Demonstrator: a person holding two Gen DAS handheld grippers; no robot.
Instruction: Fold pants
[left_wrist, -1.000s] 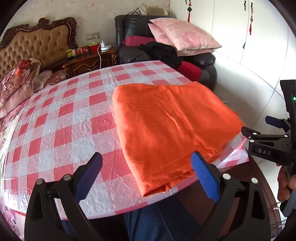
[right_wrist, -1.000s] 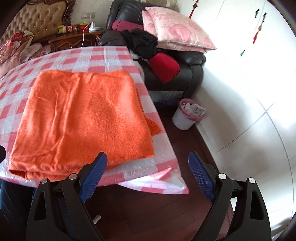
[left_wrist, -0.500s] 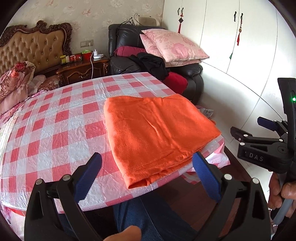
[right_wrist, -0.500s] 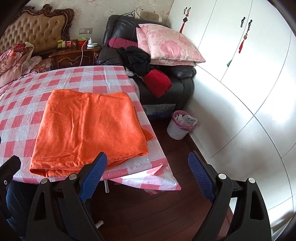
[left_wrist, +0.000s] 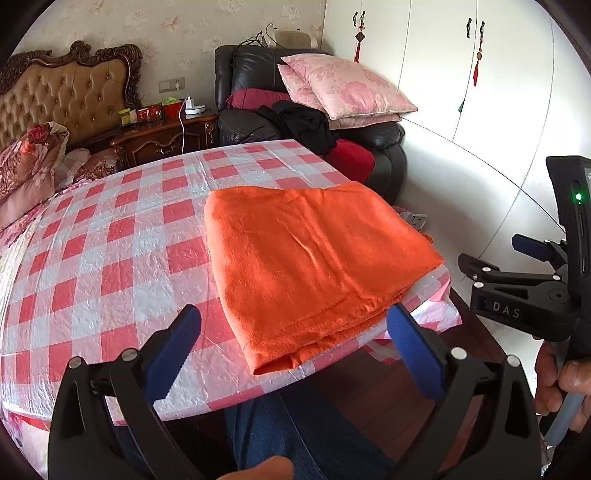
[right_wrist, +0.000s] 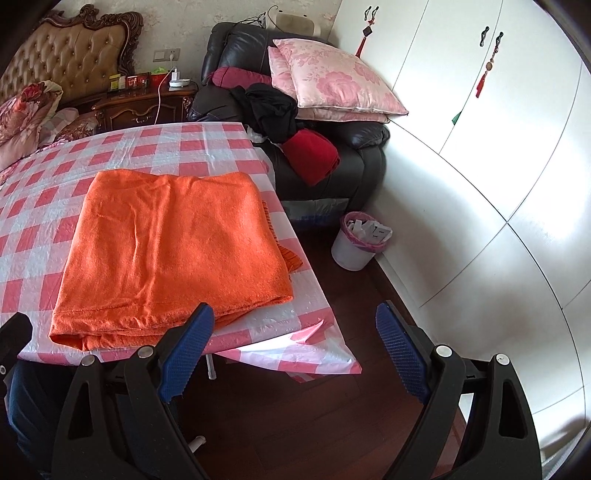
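Note:
The orange pants (left_wrist: 314, 262) lie folded into a flat rectangle at the near right corner of the red-and-white checked table (left_wrist: 110, 258). They also show in the right wrist view (right_wrist: 170, 251). My left gripper (left_wrist: 293, 347) is open and empty, held back from the table's near edge, in front of the pants. My right gripper (right_wrist: 295, 350) is open and empty, off the table's right corner above the floor. The right gripper also shows at the right of the left wrist view (left_wrist: 517, 280).
A black armchair (right_wrist: 332, 155) with pink pillows, dark clothes and a red cushion stands behind the table. A white waste bin (right_wrist: 354, 243) sits on the wood floor by the white wardrobe (right_wrist: 498, 147). A bed and nightstand (left_wrist: 162, 136) are at the back left.
Both grippers have drawn back and up from the folded pants, which now look smaller and farther. The pants have not moved.

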